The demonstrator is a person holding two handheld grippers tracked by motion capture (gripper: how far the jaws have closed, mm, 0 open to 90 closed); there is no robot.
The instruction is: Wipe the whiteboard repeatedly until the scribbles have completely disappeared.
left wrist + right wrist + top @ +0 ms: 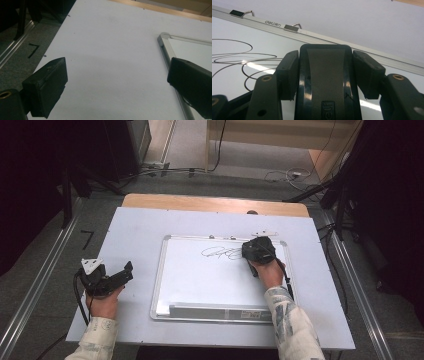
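Note:
A white whiteboard [210, 282] with a silver frame lies flat on the table. A black scribble [222, 253] is drawn near its far edge, and its loops [237, 58] run left of the jaws in the right gripper view. My right gripper [257, 251] is over the board's far right corner, beside the scribble. It is shut on a black eraser [325, 75], with the pads [288, 72] pressed on both its sides. My left gripper [127, 271] rests on the table left of the board, open [117, 70], with bare table between its jaws.
A pale sheet [140, 230] covers the wooden table. Two metal hanging clips [292, 27] sit on the board's far frame. The board's near left corner [163, 40] lies close to my left gripper. Cables and dark stands line the floor beyond the table.

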